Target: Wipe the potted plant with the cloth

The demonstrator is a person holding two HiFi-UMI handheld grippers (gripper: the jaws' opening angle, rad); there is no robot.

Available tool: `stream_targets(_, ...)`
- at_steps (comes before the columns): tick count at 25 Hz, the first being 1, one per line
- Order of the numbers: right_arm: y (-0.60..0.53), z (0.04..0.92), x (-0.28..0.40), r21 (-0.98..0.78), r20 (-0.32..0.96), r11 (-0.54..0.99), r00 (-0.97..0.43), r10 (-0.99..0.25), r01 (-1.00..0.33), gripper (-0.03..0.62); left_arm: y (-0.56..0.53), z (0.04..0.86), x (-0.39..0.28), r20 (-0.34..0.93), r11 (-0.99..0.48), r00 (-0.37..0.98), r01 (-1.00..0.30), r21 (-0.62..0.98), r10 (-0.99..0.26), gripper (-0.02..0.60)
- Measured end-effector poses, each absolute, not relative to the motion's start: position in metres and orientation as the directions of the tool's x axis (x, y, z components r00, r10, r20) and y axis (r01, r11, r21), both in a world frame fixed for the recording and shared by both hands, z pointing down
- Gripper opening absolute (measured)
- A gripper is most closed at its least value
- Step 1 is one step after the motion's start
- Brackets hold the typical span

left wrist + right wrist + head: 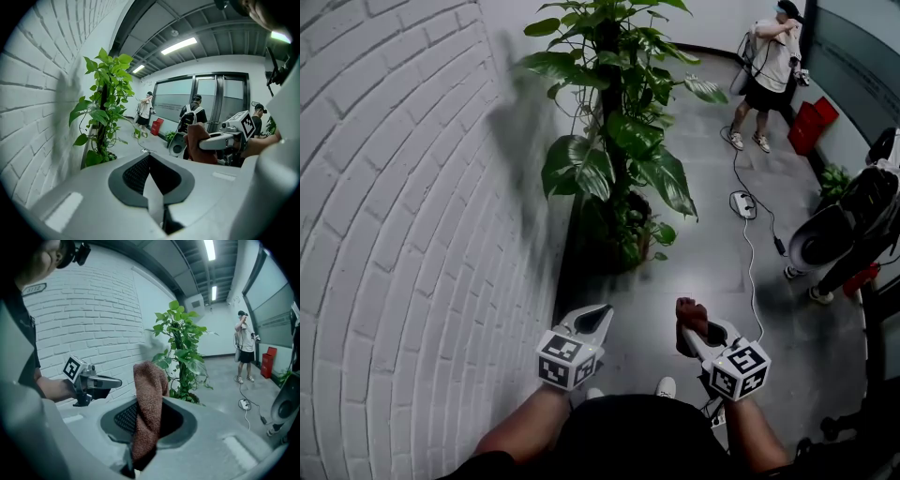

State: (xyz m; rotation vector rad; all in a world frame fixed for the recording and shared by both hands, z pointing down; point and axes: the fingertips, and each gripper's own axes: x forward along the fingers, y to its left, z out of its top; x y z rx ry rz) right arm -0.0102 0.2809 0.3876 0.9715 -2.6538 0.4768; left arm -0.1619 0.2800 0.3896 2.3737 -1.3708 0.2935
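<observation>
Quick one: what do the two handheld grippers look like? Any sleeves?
The left gripper and right gripper have pale grey shells that taper to two jaws with black textured pads. Each carries a white cube with black square markers. The forearms are bare, and the top is dark.

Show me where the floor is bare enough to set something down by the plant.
The floor is bare between the potted plant and the white cable, just in front of the pot. It is crowded on the right, with the power strip, the cable and the white machine. The gap between the plant and the brick wall is tight.
</observation>
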Motion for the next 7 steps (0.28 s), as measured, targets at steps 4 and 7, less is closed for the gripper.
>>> stream_targets(4, 0.266, 0.392, -0.004, -0.212, 0.37, 0.721, -0.737, -0.565, -0.66, 0.064, 0.265, 0.391, -0.157, 0.362, -0.444, 0.497, -0.868, 0.225, -0.789, 0.009)
stream_targets(7, 0.242, 0.401, 0.003, -0.217, 0.372, 0.718, -0.736, -0.565, -0.661, 0.064, 0.242, 0.399, -0.15, 0.364, -0.443, 0.498, -0.867, 0.227, -0.787, 0.01)
